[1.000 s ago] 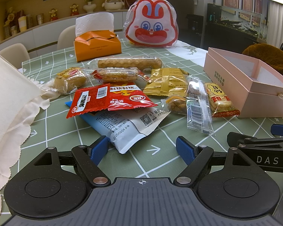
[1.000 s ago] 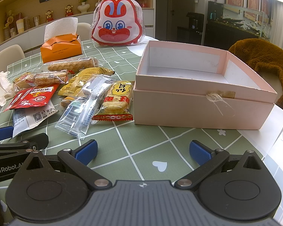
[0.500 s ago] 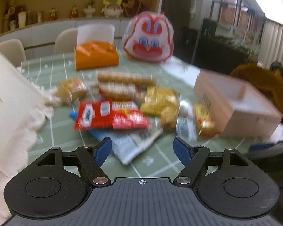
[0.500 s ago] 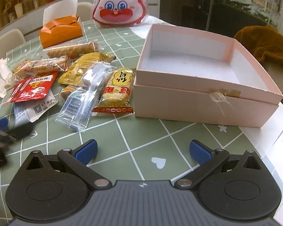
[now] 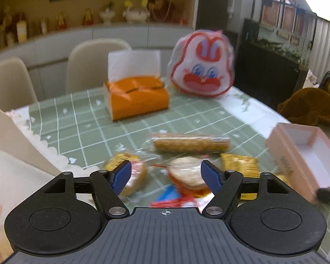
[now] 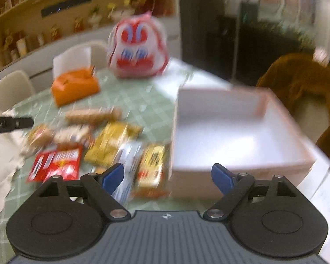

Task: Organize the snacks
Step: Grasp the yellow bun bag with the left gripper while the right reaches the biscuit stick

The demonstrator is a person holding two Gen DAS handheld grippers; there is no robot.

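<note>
Several wrapped snacks lie in a pile on the green checked tablecloth: a long biscuit stick (image 5: 191, 145), a round pastry (image 5: 187, 171), a yellow packet (image 5: 239, 165), a red packet (image 6: 57, 165) and a clear packet (image 6: 129, 162). An open pink box (image 6: 191, 184) stands right of the pile, its inside bare. My left gripper (image 5: 166, 173) hovers above the pile's far part, jaws closing, pads pressing on nothing. My right gripper (image 6: 167, 176) hangs above the box's near left corner, jaws closing too, gripping nothing. Both views are blurred.
An orange tissue box (image 5: 138, 94) and a rabbit-face bag (image 5: 202, 66) stand at the table's far side, with pale chairs behind. A white cloth bag (image 5: 11, 165) lies at the left. A brown furry heap (image 6: 297, 83) sits behind the box.
Both grippers have risen. The left one has also moved forward, from the pile's near edge to over its far snacks. Both pairs of jaws stand a little narrower.
</note>
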